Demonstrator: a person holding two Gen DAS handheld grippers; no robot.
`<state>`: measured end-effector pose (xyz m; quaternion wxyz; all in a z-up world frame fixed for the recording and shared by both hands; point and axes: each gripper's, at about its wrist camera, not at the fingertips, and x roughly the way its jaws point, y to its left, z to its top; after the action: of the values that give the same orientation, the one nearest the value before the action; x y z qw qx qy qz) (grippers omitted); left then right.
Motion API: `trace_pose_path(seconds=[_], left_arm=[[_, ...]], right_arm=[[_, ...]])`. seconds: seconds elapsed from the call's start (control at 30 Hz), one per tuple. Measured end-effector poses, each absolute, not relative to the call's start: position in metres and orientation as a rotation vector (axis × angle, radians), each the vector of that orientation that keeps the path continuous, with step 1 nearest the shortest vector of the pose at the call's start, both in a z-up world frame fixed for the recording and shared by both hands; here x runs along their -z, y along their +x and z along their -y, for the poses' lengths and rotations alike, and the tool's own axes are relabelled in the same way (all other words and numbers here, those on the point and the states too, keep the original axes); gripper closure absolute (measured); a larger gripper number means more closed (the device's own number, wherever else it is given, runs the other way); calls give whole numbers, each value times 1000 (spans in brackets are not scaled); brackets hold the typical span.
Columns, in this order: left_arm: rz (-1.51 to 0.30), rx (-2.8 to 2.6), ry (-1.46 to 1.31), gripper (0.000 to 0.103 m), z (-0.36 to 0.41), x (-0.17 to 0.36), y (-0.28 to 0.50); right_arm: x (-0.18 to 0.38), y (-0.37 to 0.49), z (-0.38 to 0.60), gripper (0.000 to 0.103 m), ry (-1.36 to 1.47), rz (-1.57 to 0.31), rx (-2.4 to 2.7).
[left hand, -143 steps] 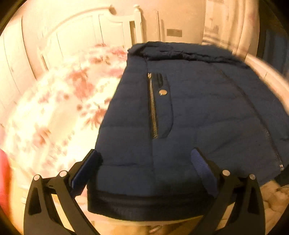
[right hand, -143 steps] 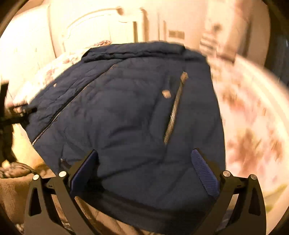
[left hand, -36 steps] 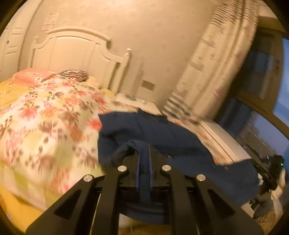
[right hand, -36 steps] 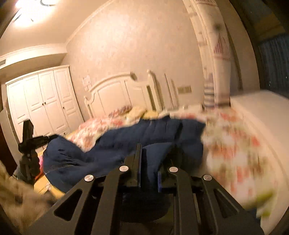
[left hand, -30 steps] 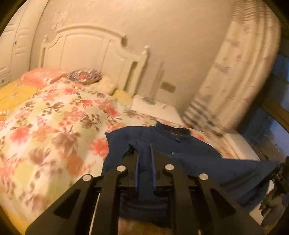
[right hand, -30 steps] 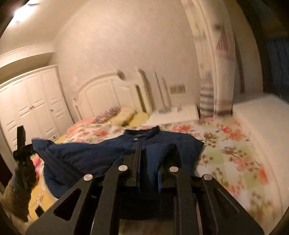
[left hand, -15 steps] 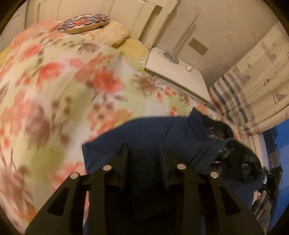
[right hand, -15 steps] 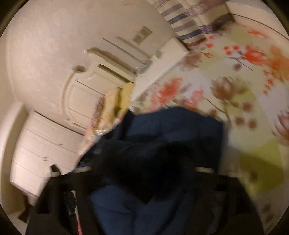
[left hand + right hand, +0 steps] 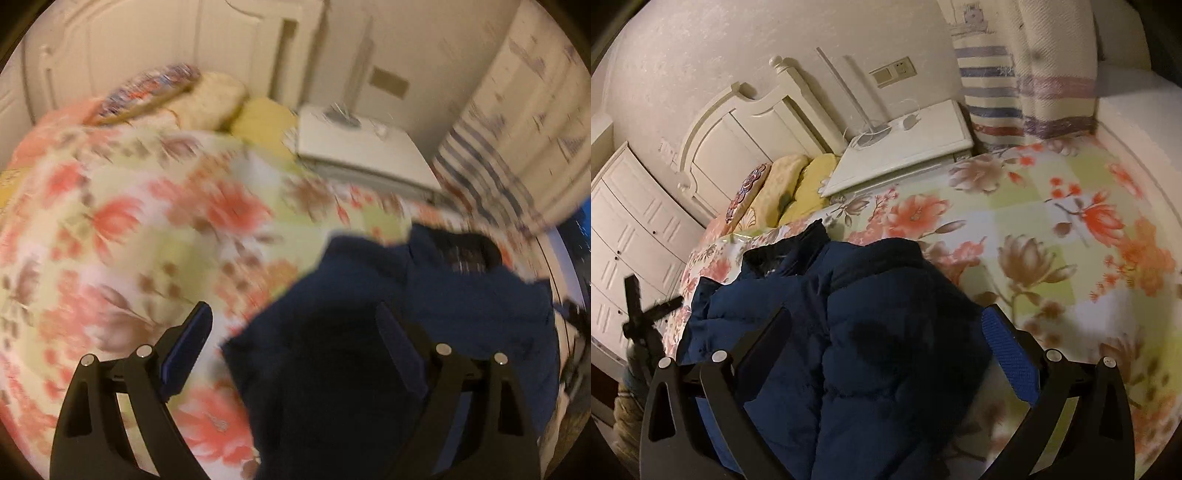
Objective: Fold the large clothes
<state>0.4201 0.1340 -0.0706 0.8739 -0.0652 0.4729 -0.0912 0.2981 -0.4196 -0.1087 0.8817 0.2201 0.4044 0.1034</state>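
The navy padded jacket lies bunched and doubled over on the floral bedspread. Its collar end is toward the headboard. My left gripper hovers over the jacket's left edge and its jaws are opening. The right finger is above the cloth, the left finger is above the bedspread, and neither pad presses on fabric. My right gripper stands wide open above the jacket, straddling its right-hand fold without gripping it.
A white nightstand with a lamp base and cable stands beside the white headboard. Pillows lie at the bed's head. A striped curtain hangs at right and a white wardrobe at left. The view is blurred in the left wrist frame.
Both grippers, shut on the jacket hem a second ago, carried it forward and down toward the collar and then opened. The jacket now lies released on the bed.
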Motion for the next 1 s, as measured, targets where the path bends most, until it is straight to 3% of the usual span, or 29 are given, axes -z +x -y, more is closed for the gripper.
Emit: trace_pose_path(seconds=[0.33, 0.37, 0.4, 0.47, 0.5, 0.67, 0.8, 1.0], left_arm=[[-1032, 290, -200, 14, -118, 102, 439], [-1029, 299, -194, 27, -114, 106, 440], [-1023, 319, -196, 61, -112, 107, 440], [-981, 342, -179, 83, -108, 104, 431], [-919, 341, -145, 92, -105, 94, 419], [-755, 356, -95, 94, -109, 39, 371], [-739, 303, -108, 94, -103, 7, 402], [-894, 136, -51, 92, -78, 64, 481]], right_arm=[[136, 321, 411, 7, 450, -906, -219], [139, 321, 411, 31, 451, -901, -228], [138, 319, 409, 47, 441, -879, -244], [128, 308, 401, 74, 380, -820, -236], [117, 296, 394, 77, 320, -769, -237], [54, 243, 371, 83, 159, -585, -258], [19, 276, 375, 83, 146, -570, -219], [78, 373, 385, 83, 205, -769, -96]])
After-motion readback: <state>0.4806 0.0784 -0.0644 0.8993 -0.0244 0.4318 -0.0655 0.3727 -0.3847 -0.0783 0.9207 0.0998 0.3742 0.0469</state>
